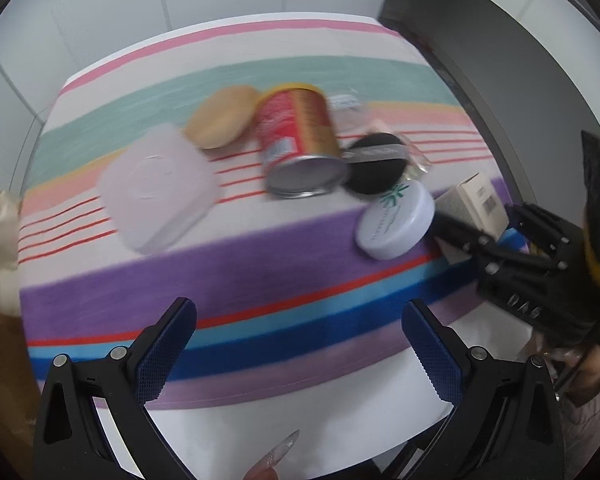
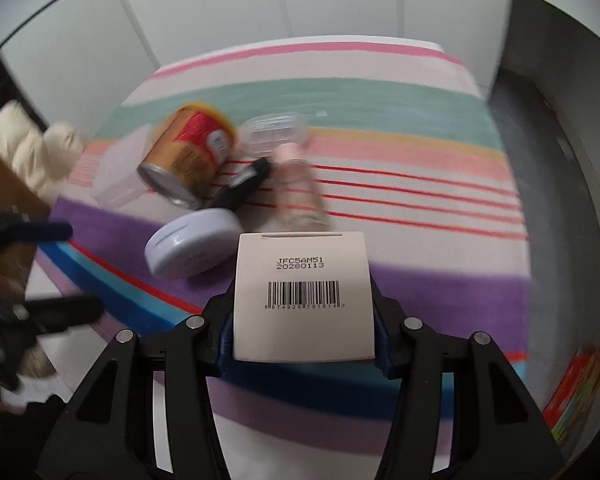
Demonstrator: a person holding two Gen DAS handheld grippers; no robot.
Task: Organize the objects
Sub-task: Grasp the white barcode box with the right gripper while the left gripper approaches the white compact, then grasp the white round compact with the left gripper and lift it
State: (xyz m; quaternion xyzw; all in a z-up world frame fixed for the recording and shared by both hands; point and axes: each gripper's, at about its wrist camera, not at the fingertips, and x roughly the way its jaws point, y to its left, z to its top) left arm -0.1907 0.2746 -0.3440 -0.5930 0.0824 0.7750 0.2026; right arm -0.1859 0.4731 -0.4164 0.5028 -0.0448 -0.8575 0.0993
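Right claw (image 2: pixel 304 340) has its blue pads pressed on both sides of a small white cardboard box with a barcode (image 2: pixel 303 296), held above the near edge of the striped cloth on the desk (image 2: pixel 420 92). Left claw (image 1: pixel 300 356) hangs wide open and empty over the purple stripe.

Judged early in the task. Still loose in one cluster:
- red-and-gold tin can (image 1: pixel 300 136), on its side
- white round jar (image 1: pixel 396 224)
- black round puff (image 1: pixel 376 164)
- tan round puff (image 1: pixel 222 116)
- translucent square plastic container (image 1: pixel 156 188)

No sorted group is visible.

Place: a home room, likely.
Signs: striped cloth (image 1: pixel 236 264) over the table; white panelled wall (image 2: pixel 260 0) at the far side; household clutter.
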